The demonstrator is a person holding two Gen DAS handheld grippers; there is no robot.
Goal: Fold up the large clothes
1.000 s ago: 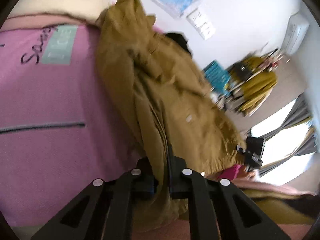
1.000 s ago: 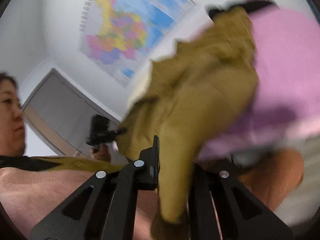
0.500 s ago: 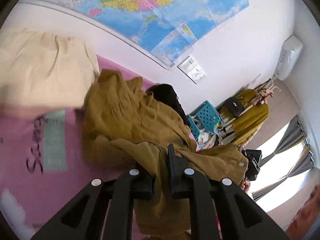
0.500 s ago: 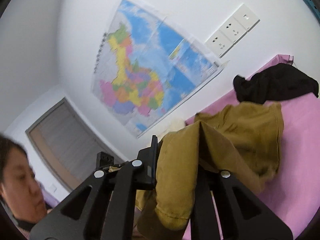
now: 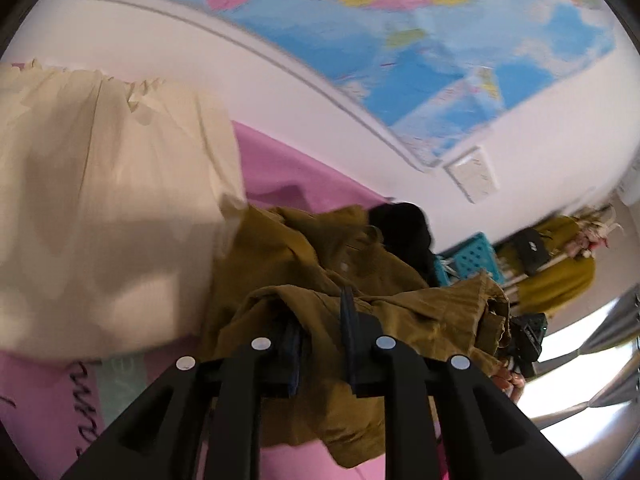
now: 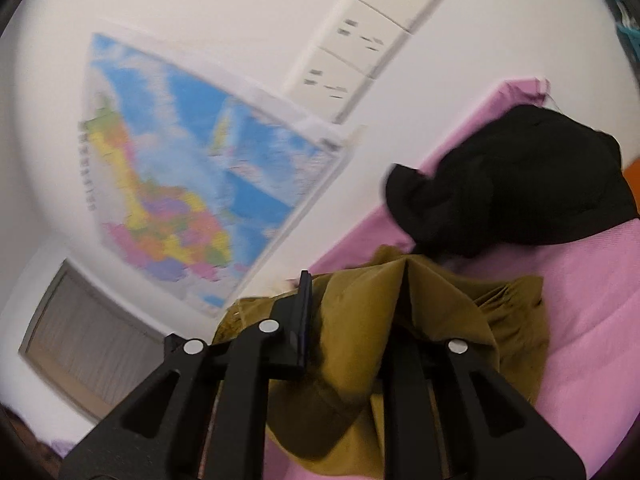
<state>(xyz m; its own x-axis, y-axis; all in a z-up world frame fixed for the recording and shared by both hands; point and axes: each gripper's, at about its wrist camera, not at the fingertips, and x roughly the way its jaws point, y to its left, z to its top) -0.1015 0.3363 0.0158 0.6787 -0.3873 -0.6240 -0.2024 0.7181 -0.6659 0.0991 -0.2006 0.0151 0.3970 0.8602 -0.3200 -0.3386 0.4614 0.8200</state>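
Observation:
An olive-brown jacket (image 5: 328, 272) lies bunched on the pink bed cover (image 5: 288, 176). My left gripper (image 5: 320, 320) is shut on a fold of its edge, with cloth draped over the fingers. In the right wrist view my right gripper (image 6: 356, 308) is shut on another bunch of the same jacket (image 6: 360, 320), which hides its right finger. The right gripper also shows in the left wrist view (image 5: 528, 340), holding the far end of the jacket.
A cream garment (image 5: 104, 208) lies on the bed to the left of the jacket. A black garment (image 6: 516, 184) lies at the bed's far end by the wall. A map (image 6: 192, 176) and wall sockets (image 6: 360, 44) are on the wall. A blue crate (image 5: 472, 256) and a clothes rack (image 5: 560, 264) stand beyond.
Both grippers have swung the jacket's held edge toward the wall end of the bed, folding it over itself. The views have tilted up from the bed to the wall.

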